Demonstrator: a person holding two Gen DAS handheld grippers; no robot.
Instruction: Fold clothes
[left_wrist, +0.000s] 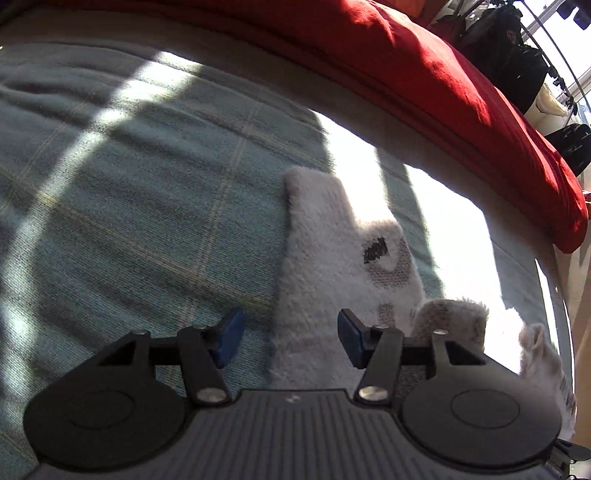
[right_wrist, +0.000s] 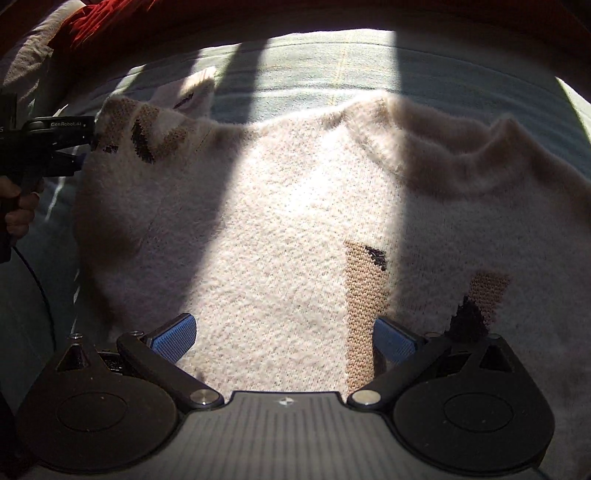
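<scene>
**Fuzzy cream sweater on bed**

Cream knit sweater (right_wrist: 288, 229), tan and black motifs, is spread on a teal plaid blanket (left_wrist: 140, 192); a red cover (left_wrist: 443, 85) is seen beyond. Left gripper (left_wrist: 291, 341) is held half-parted over a sleeve, nothing gripped. Right gripper (right_wrist: 284, 338) is spread wide above the body, empty.

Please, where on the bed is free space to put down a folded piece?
Free: the green checked blanket left of the white fuzzy sweater, up to the red cover. Also a strip beyond the sweater's collar. Crowded: the sweater's area, where both claws work.
</scene>
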